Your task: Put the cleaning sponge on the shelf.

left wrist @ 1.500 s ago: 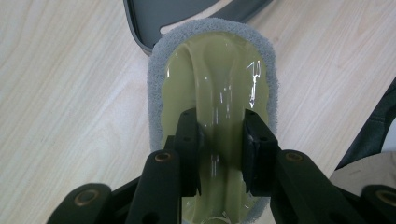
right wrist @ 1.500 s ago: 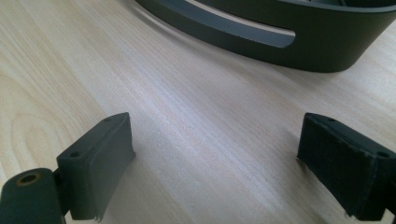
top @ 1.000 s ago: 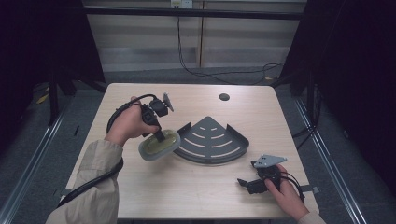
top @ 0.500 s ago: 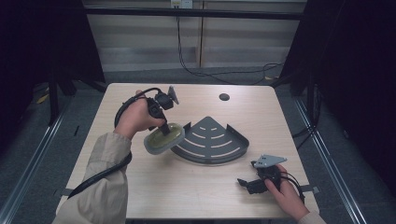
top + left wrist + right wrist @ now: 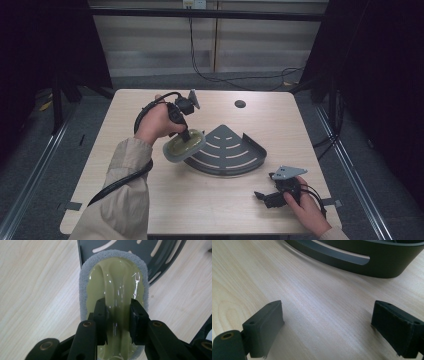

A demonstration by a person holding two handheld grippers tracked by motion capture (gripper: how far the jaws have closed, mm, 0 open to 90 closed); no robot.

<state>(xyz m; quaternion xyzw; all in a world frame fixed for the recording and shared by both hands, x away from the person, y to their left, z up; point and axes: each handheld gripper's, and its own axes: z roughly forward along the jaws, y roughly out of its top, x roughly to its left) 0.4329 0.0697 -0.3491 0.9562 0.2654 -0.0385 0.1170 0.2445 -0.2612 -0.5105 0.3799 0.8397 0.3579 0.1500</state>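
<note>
A scrubbing pad (image 5: 181,147) with a grey sponge rim and a glossy yellow-green handle hangs tilted over the table, its far end at the left corner of a dark grey quarter-round slotted rack (image 5: 231,151). My left gripper (image 5: 189,136) is shut on the pad's raised handle. In the left gripper view the black pads (image 5: 101,312) press the handle of the pad (image 5: 115,277) from both sides, with the rack (image 5: 160,255) beyond it. My right gripper (image 5: 262,196) rests on the table at the front right, open and holding nothing. Its view shows the jaws (image 5: 327,325) spread wide and the rack's curved wall (image 5: 362,261) ahead.
A small dark round spot (image 5: 240,104) sits on the wooden table (image 5: 150,210) near the far edge. A black cable (image 5: 120,180) trails from the left gripper across the table's left side. Dark floor and cables surround the table.
My left hand has carried the pad away from the person and to the right, so its end now reaches the rack's left corner. The right gripper has stayed put.
</note>
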